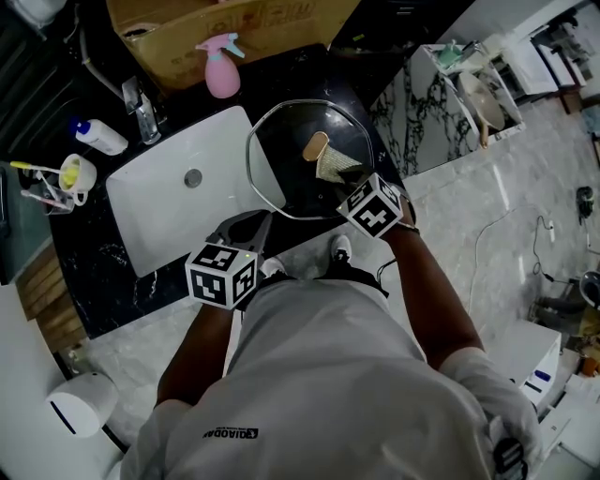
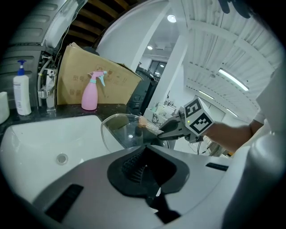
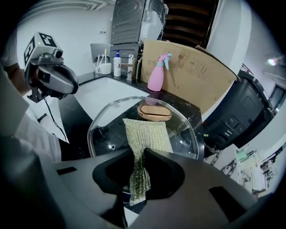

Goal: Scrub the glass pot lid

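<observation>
**Cloth on the glass, lid unbraced**

The glass pot lid point(image 1: 281, 169) lies knob-up on the black bench point(image 1: 103, 253), at the right edge of the sink point(image 1: 169, 220), its left rim reaching over the basin; the mesh scouring cloth point(image 3: 145, 132) is draped on the glass just in front of the wooden knob point(image 3: 154, 112); the right gripper point(image 3: 139, 156) is clamped on the cloth's near end; the left gripper point(image 1: 255, 223) hangs by the bench's front edge, jaws together on nothing, just short of the lid's rim.

The scrub looks barely begun; the cloth likely needs pressing flat and working round the knob out to the rim; the loose lid may skate toward the basin, so steadying its near rim with the free gripper seems wise.

The floor point(image 1: 487, 216) is pale marble; a cardboard box point(image 1: 234, 28) and pink spray bottle point(image 1: 221, 70) stand at the bench's back edge.
</observation>
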`<control>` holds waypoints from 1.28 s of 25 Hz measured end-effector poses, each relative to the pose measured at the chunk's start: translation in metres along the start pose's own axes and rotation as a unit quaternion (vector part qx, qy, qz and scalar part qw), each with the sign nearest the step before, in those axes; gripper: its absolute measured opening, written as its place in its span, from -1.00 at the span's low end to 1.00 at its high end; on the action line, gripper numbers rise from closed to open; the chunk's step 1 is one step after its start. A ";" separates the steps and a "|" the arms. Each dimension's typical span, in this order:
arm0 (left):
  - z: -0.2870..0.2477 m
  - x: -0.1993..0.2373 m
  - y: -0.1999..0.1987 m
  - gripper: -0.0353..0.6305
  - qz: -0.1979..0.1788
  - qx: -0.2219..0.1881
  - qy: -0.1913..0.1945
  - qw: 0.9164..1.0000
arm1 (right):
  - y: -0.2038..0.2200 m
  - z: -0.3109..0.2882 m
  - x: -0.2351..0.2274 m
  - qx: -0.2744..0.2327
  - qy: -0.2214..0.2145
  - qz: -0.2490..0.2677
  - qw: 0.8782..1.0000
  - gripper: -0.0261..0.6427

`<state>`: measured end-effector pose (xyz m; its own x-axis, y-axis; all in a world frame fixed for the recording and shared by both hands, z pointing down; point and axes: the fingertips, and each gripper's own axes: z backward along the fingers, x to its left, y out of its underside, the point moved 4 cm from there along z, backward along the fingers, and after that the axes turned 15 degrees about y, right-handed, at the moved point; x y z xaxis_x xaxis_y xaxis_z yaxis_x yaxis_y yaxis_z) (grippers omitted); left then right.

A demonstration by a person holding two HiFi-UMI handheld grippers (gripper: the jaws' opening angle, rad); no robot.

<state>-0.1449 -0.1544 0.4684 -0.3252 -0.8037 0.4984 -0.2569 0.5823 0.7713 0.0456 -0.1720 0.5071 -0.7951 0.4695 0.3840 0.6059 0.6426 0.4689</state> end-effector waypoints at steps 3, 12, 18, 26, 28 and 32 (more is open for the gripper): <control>0.003 0.001 0.004 -0.86 -0.003 0.003 0.006 1.000 | -0.001 0.003 0.011 -0.002 0.002 -0.011 1.000 -0.64; 0.012 -0.002 0.012 -0.86 -0.010 0.012 0.022 1.000 | -0.003 0.011 0.034 -0.001 0.000 -0.019 1.000 -0.64; 0.016 -0.004 0.018 -0.86 -0.015 0.016 0.029 0.999 | -0.002 0.016 0.053 -0.009 -0.003 -0.001 1.000 -0.64; 0.012 -0.013 0.018 -0.86 -0.022 0.019 0.038 0.999 | 0.008 0.022 0.069 -0.023 -0.003 0.084 0.996 -0.64; 0.012 -0.016 0.019 -0.86 -0.023 0.018 0.037 0.999 | 0.011 0.024 0.072 -0.027 -0.004 0.098 0.995 -0.64; 0.014 -0.020 0.022 -0.86 -0.023 0.015 0.025 0.999 | 0.014 0.025 0.074 -0.033 -0.007 0.127 0.991 -0.64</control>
<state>-0.1563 -0.1235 0.4699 -0.2662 -0.8347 0.4822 -0.2988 0.5470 0.7820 -0.0057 -0.1129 0.5226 -0.6161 0.6205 0.4853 0.7871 0.4607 0.4101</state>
